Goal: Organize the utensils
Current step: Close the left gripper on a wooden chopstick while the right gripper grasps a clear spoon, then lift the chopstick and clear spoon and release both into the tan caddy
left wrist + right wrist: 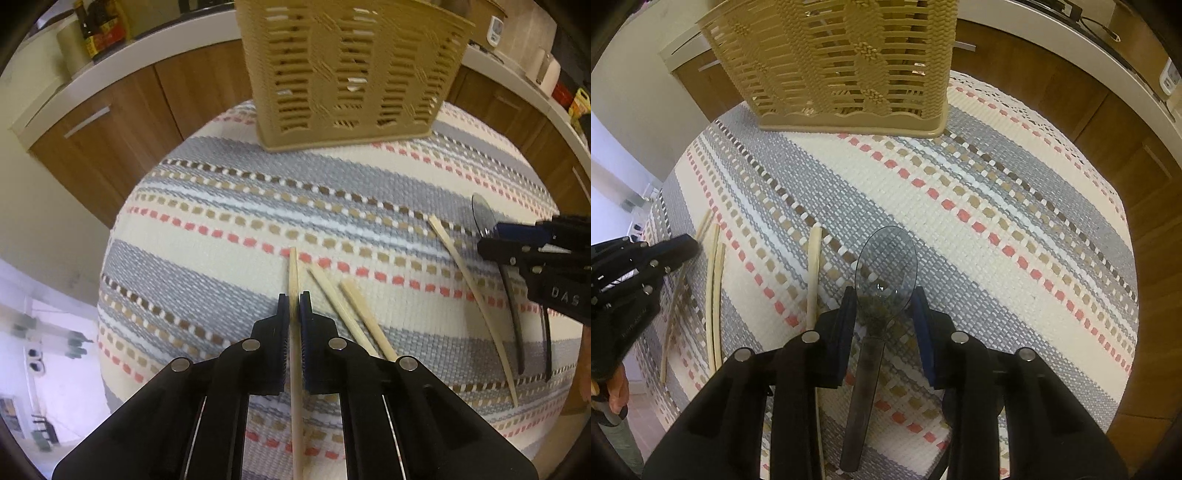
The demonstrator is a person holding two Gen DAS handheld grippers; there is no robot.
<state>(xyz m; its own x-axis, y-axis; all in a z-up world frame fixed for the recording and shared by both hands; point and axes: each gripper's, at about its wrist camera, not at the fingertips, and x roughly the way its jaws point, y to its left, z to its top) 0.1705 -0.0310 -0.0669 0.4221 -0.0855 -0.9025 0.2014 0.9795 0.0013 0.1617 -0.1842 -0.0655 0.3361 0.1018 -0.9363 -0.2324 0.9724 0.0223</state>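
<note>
A chopstick (293,280) is clamped by the left gripper (294,299); only the right wrist view shows the smoky plastic spoon (886,258) straddled, ungripped, by the spread right gripper (884,295), below the basket (834,62) at top.

Bare striped woven cloth (229,206) lies open toward 12 o'clock up to the beige slotted plastic basket (347,74); loose pale wooden chopsticks (354,317) lie at 2 o'clock.

My left gripper (294,301) sits low over the cloth, its 2 jaws drawn in tight with only a thin gap between the blue pads (305,317). My right gripper (884,295) is also low, jaws spread wider, blue pads (921,314) standing apart on either side. Each gripper shows at the edge of the other's view, well apart.
</note>
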